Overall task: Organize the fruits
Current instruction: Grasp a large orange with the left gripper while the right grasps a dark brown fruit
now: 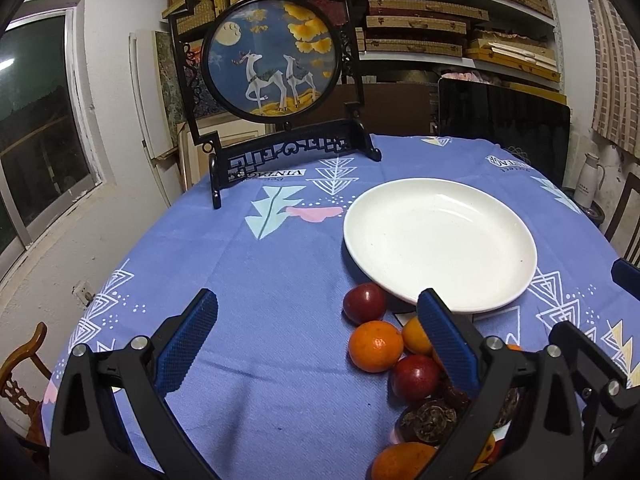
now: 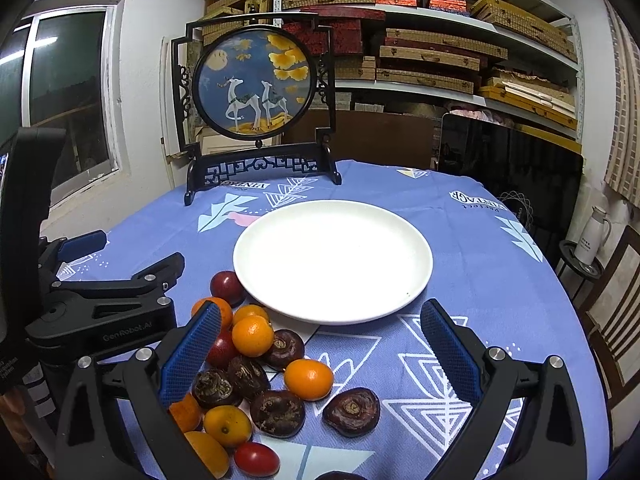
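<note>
**Both claws spread wide over an untouched fruit pile**

Right gripper (image 2: 320, 356) is held low over the near edge of the table, its blue-padded fingers (image 2: 191, 354) parted wide with nothing between them; the heap of fruit sits just ahead and to its left, so the pose reads as a hover before a first pick. Left gripper (image 1: 318, 340) is likewise released, jaws apart and empty, aimed at bare blue tablecloth (image 1: 248, 280) with the fruit off to its right side (its right finger overlaps the pile in the left wrist view, but no contact can be confirmed).

White plate (image 2: 416, 240) is seen empty in the middle of the cloth, placed just beyond the pile, presumably as the destination; sorting is judged not yet begun.

Fruit is noted in a loose cluster between the plate's near rim and the table edge:
- small oranges, glossy and round, one (image 2: 309, 379) lying clear at the pile's right side
- dark red plum-like fruit, one (image 2: 227, 286) touching or nearly touching the plate rim
- brown, wrinkled, flattish water-chestnut-like pieces, one (image 2: 352, 411) set apart to the right and the easiest reached
- a small red tomato (image 2: 256, 458) at the near edge

Round fruit is expected to roll if nudged

A framed deer screen (image 2: 252, 88) stands behind the plate, well apart from the work
</note>
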Tool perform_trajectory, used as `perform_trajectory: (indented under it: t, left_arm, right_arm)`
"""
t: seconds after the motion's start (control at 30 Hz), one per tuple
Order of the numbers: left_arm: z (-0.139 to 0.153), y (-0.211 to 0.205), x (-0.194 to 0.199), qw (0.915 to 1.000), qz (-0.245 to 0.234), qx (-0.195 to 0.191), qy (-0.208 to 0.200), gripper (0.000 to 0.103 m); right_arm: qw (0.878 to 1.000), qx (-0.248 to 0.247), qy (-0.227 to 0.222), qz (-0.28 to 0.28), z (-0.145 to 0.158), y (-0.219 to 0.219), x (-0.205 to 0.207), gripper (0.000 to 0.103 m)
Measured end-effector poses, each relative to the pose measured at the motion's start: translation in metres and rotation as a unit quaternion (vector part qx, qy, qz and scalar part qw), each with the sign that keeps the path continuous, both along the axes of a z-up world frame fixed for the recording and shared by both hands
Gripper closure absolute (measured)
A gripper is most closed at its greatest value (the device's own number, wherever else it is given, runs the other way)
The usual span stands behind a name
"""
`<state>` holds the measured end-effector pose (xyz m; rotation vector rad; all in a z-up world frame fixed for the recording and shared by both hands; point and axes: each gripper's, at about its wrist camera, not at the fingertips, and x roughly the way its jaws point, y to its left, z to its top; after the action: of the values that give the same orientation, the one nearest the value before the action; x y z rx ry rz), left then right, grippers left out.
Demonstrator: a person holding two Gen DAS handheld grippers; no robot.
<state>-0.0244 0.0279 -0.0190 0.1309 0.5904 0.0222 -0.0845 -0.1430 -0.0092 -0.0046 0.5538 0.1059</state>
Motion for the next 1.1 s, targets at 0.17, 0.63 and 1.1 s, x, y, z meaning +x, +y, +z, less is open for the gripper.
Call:
perform_trajectory:
  t: [0.17, 0.63, 1.1]
  left_arm:
    - [-0.001, -0.001, -0.001, 1.0, -0.004, 0.001, 0.001, 0.005]
    - [-0.03, 0.028, -0.045, 0.9854, -0.143, 0.046, 0.08, 0.005]
    - [-0.071, 0.015, -0.061, 0.9653, -0.206, 0.066, 0.146, 0.005]
  right_arm:
    - [1.0, 0.001, 0.001, -0.002, 0.0, -0.003, -0.001, 0.003]
    - [0.99, -0.049, 0.095, 0.095, -0.028, -0.063, -0.057, 0.003]
    - [0.963, -0.027, 0.207, 0.168, -0.084, -0.031, -0.048, 0.043]
